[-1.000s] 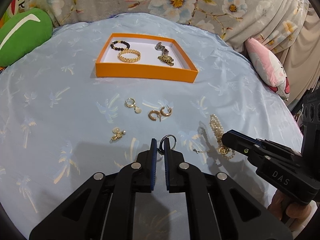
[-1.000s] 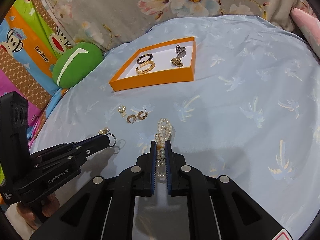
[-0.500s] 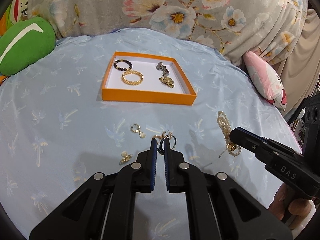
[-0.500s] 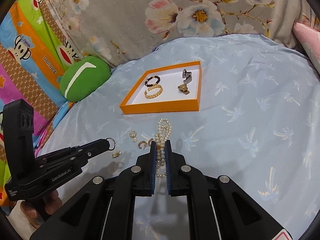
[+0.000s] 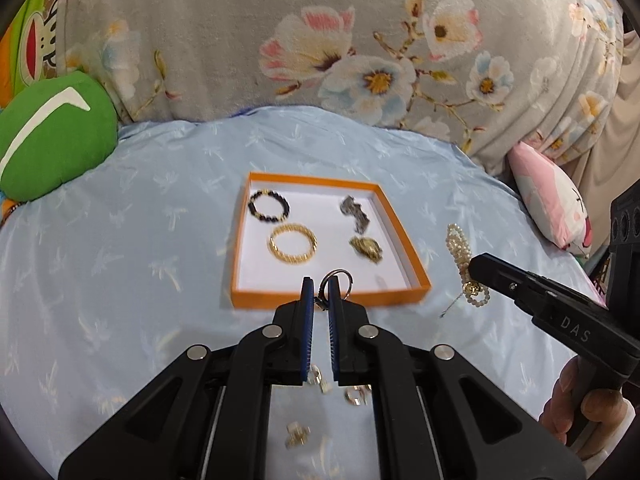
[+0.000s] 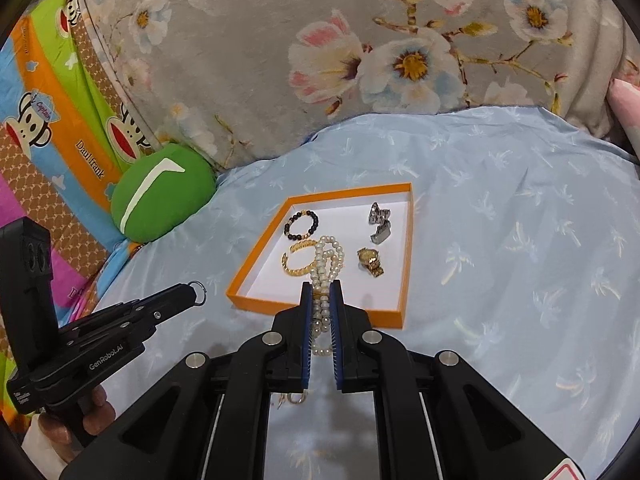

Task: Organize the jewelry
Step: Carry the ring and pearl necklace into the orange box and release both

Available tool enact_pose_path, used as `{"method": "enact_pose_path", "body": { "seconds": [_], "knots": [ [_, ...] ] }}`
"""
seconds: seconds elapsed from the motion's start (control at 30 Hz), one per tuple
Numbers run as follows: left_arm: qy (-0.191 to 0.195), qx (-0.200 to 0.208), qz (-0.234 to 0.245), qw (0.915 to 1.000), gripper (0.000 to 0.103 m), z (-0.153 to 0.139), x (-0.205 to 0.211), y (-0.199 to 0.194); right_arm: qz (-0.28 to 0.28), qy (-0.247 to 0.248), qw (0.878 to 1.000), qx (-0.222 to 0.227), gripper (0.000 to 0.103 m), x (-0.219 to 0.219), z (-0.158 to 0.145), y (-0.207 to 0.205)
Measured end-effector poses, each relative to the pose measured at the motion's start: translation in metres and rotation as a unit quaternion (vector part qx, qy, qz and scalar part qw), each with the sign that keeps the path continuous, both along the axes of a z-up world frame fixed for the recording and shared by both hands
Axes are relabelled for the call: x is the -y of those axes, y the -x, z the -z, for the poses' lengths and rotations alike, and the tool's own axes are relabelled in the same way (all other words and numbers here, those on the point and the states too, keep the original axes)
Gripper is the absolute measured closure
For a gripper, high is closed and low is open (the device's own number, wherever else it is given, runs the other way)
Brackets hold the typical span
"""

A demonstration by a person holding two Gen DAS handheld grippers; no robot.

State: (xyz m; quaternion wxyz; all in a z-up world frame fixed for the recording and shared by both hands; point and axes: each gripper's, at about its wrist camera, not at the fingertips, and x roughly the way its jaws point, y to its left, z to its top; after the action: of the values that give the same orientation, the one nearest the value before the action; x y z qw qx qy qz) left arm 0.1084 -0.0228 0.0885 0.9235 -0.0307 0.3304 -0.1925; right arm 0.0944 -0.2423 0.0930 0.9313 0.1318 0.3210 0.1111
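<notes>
The orange tray (image 5: 240, 256) holds two bracelets (image 5: 291, 245) and three charms (image 5: 366, 248).

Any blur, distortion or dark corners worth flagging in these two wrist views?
Left wrist view: motion blur smears the orange tray and the loose earrings below the left hand-held gripper; fisheye bends the bedsheet edge; corners vignetted black. Right wrist view: sharper, the pearl bracelet reads clearly; same fisheye curvature and dark corners.

A green cushion (image 5: 52, 132) lies at the light blue sheet's (image 5: 120, 264) edge, against a floral blanket (image 5: 320, 40); a pink pillow (image 5: 552, 200) sits opposite.
</notes>
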Motion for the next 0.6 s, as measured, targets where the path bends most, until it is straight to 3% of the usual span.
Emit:
{"method": "enact_pose_path", "body": {
  "seconds": [0.33, 0.6],
  "knots": [
    [0.002, -0.023, -0.008, 0.9997, 0.097, 0.026, 0.017, -0.075, 0.007, -0.001, 0.999, -0.038, 0.095, -0.003, 0.037, -0.066],
    [0.001, -0.056, -0.009, 0.9984, 0.097, 0.056, 0.023, -0.097, 0.006, -0.002, 0.998, -0.068, 0.095, -0.006, 0.067, -0.085]
  ]
}}
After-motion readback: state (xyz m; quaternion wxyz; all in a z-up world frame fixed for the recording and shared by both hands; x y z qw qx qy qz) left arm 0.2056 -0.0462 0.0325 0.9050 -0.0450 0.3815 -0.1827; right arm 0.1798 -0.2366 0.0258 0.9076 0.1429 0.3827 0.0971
